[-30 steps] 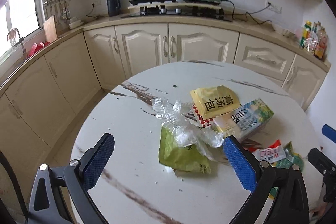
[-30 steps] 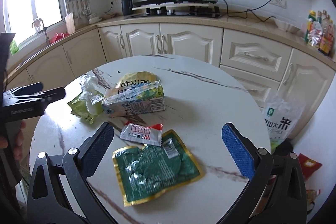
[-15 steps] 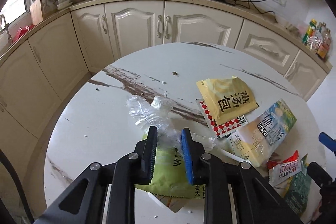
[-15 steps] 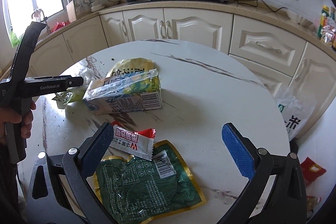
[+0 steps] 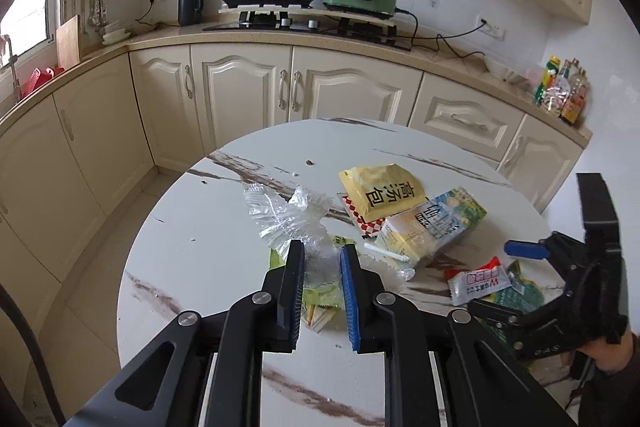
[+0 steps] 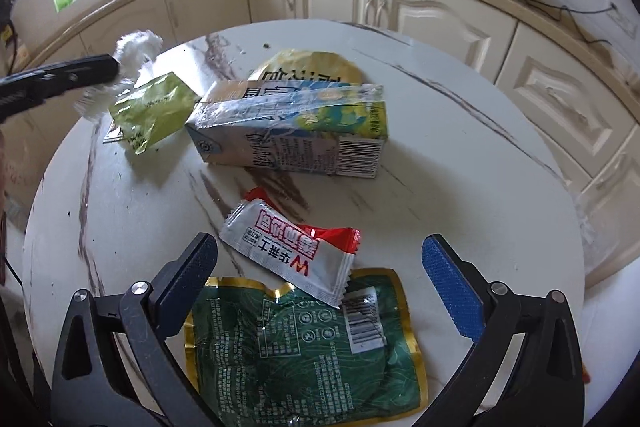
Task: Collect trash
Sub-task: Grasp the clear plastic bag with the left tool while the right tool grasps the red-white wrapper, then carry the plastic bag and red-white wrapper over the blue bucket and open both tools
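Left wrist view: left gripper (image 5: 322, 253) closing on clear plastic wrap (image 5: 286, 215) (right gripper (image 6: 320, 267) wide open), seemingly pinched.

1. The yellow packet (image 5: 382, 195) on the worktop carries three large black Chinese characters, 高汤包.
2. The white-and-red sachet (image 6: 292, 251) bears a red letter "W" beside red Chinese characters, 华莱士, with a larger line too distorted to read.
3. The drink carton (image 6: 296, 135) shows large Chinese characters and a barcode; its small print is illegible.
4. The green pouch (image 6: 304, 347) has a barcode label, round symbols and fine print too small to read.
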The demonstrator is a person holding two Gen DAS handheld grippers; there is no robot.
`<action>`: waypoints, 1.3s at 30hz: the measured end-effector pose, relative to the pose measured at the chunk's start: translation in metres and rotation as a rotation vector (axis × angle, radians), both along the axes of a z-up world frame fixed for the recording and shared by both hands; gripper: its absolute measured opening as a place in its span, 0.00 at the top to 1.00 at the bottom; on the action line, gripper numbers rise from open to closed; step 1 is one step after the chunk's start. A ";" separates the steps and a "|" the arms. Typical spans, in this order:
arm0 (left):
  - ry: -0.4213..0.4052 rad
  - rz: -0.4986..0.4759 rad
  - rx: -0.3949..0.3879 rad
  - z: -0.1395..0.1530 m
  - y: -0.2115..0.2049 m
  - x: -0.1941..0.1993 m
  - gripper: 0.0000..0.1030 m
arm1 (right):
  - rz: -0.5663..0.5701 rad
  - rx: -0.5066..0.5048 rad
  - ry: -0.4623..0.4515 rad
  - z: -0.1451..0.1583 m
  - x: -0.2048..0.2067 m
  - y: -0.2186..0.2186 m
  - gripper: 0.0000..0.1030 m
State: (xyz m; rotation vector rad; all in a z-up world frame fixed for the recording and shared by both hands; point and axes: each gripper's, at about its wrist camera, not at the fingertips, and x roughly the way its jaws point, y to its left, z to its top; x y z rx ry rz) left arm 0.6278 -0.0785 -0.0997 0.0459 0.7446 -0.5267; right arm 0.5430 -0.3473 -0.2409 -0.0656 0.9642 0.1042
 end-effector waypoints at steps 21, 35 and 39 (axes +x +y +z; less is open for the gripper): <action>0.021 -0.022 -0.036 0.031 0.065 -0.112 0.86 | 0.131 0.057 0.030 0.002 0.002 0.029 0.73; 0.024 -0.020 -0.112 0.050 0.105 -0.142 0.86 | 0.141 0.079 -0.117 0.055 -0.030 0.071 0.76; 0.006 0.007 -0.137 0.056 0.135 -0.159 0.86 | 0.183 0.076 -0.181 0.080 -0.041 0.112 0.76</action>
